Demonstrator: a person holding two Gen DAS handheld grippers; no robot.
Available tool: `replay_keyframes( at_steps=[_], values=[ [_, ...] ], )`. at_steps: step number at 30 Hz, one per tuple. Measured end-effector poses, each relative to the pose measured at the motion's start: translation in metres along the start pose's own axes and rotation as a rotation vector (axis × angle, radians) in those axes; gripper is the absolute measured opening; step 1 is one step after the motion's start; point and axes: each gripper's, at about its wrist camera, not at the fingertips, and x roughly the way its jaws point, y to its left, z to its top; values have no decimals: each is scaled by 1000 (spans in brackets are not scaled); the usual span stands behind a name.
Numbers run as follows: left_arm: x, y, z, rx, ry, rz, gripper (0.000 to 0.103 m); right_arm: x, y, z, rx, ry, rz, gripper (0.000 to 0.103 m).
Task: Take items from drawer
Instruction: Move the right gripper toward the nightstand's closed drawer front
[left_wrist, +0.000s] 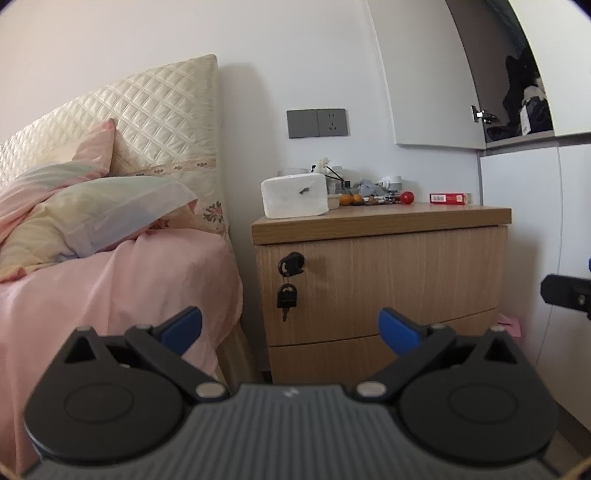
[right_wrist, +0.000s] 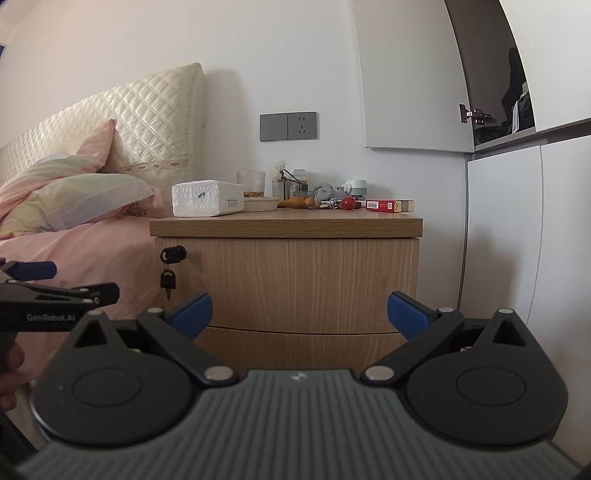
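Observation:
A wooden nightstand (left_wrist: 380, 284) (right_wrist: 288, 273) stands beside the bed, both drawers closed. Its upper drawer (right_wrist: 295, 280) has a lock with a hanging key (left_wrist: 287, 291) (right_wrist: 168, 277) at the top left. The lower drawer (left_wrist: 332, 358) (right_wrist: 295, 347) sits under a curved seam. My left gripper (left_wrist: 290, 328) is open, some way in front of the nightstand, empty. My right gripper (right_wrist: 299, 312) is also open and empty, facing the drawer fronts. The left gripper also shows at the left edge of the right wrist view, held by a hand. Drawer contents are hidden.
On the nightstand top lie a white tissue pack (left_wrist: 294, 199) (right_wrist: 207, 197), a glass (right_wrist: 251, 182), oranges (left_wrist: 349, 199), a red ball (left_wrist: 407, 197) (right_wrist: 348, 203) and a red box (left_wrist: 450, 198) (right_wrist: 388, 205). A bed with pink bedding (left_wrist: 110, 273) is at left, white cabinets (right_wrist: 524, 221) at right.

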Motion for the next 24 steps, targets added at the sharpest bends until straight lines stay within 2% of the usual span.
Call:
replay_keyframes(
  at_steps=[19, 24],
  values=[
    [0, -5, -2, 20, -1, 3, 103, -2, -4, -1, 12, -7, 1, 103],
    [1, -9, -4, 34, -1, -1, 103, -6, -2, 0, 11, -32, 1, 103]
  ],
)
